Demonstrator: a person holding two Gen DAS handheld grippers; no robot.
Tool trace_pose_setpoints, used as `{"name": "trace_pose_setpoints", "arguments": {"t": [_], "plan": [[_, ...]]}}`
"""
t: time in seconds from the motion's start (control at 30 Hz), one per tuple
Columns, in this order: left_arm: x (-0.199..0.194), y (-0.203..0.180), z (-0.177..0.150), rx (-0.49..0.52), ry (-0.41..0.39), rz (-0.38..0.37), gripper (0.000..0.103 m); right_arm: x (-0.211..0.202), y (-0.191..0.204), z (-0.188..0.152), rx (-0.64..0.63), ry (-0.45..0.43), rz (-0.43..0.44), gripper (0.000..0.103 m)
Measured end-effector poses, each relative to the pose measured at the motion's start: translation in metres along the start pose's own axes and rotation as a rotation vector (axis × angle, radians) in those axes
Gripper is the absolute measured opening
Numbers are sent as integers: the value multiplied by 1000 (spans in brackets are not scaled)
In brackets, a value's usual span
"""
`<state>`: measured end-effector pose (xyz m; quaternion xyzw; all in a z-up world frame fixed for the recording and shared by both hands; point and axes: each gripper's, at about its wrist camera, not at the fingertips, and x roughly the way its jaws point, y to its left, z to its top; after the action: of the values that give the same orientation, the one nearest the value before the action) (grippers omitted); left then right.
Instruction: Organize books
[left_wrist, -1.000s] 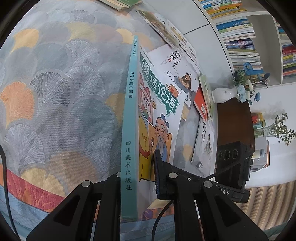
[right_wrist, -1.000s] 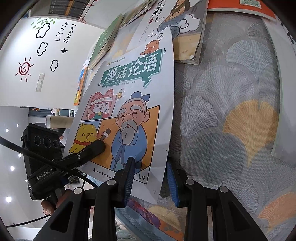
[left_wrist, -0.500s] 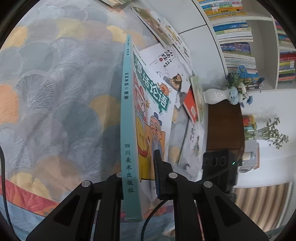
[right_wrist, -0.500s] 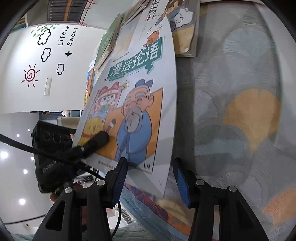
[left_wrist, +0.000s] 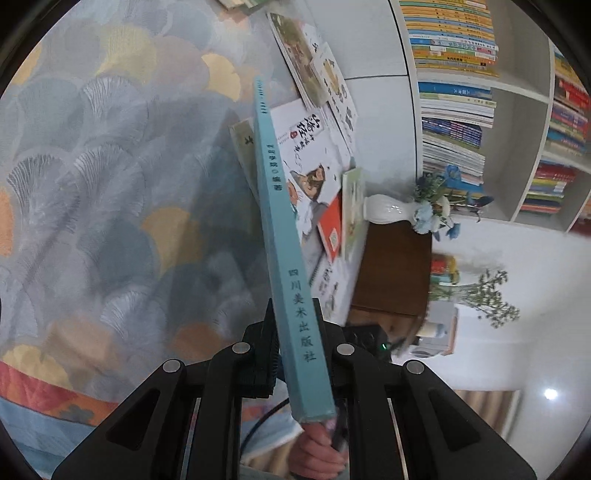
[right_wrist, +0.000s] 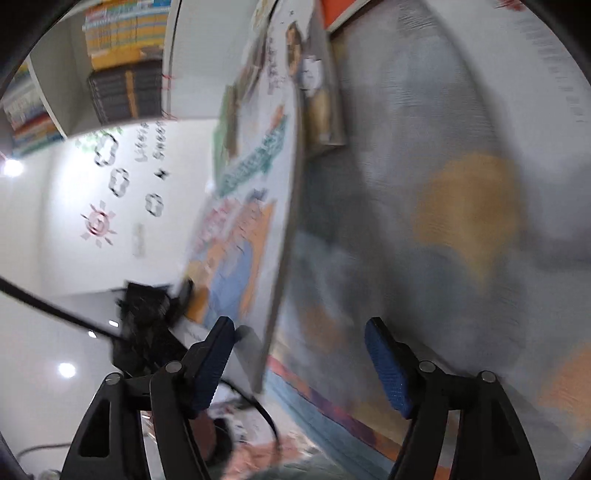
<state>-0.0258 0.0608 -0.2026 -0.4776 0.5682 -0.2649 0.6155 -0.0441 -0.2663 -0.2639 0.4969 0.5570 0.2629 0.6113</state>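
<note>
**Handoff: teal-spined picture book passes to the left gripper**

I hold the teal-spined picture book (left_wrist: 286, 258) on edge above the fan-patterned cloth (left_wrist: 110, 184) — the left gripper (left_wrist: 295, 354) pinches it near the spine's lower end. The right gripper (right_wrist: 299, 354) is opening; the book's lower corner sits between its blue pads (right_wrist: 384, 365), untouched as far as the blur shows. I judge the step as release, then carry. Next move calls for clearing the right gripper and keeping the book upright. The white bookshelf (left_wrist: 517, 122) holds stacked books in its compartments — other picture books (left_wrist: 325, 166) lie loose on the cloth.
</note>
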Motion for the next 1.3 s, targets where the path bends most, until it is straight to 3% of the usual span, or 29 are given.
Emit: {"name": "trace_pose_setpoints", "arguments": {"t": [0.1, 0.13, 0.17, 0.27, 0.37, 0.5, 0.6, 0.73, 0.9, 1.0, 1.1, 1.2, 1.3], "plan": [[-2, 4, 2, -11, 28, -9, 10, 18, 9, 5, 9, -23, 42, 71], [-2, 5, 3, -9, 38, 5, 10, 25, 13, 6, 13, -29, 42, 58], [-3, 7, 4, 0, 49, 34, 10, 29, 17, 6, 13, -39, 53, 37], [-11, 10, 9, 46, 61, 122, 8, 34, 29, 3, -19, -77, 16, 25], [-23, 13, 14, 122, 44, 248, 12, 33, 37, 0, -69, -111, -91, 23], [-24, 20, 26, 157, 59, 291, 13, 44, 61, -6, -202, -106, -269, 23], [-23, 2, 27, 318, 68, 347, 12, 53, 93, -20, -366, -120, -443, 23], [-41, -23, 34, 429, 62, 291, 12, 57, 126, -39, -525, -147, -557, 23], [-86, -51, 70, 497, -24, 220, 13, 62, 182, -40, -638, -192, -539, 25], [-111, -56, 108, 518, -90, 210, 12, 86, 218, -20, -720, -221, -528, 26], [-129, -54, 163, 521, -184, 250, 13, 128, 252, 24, -770, -230, -488, 26], [-129, -44, 209, 517, -244, 325, 15, 180, 261, 80, -757, -177, -449, 26], [-115, -24, 259, 500, -246, 405, 16, 233, 255, 136, -709, -112, -448, 26]]}}
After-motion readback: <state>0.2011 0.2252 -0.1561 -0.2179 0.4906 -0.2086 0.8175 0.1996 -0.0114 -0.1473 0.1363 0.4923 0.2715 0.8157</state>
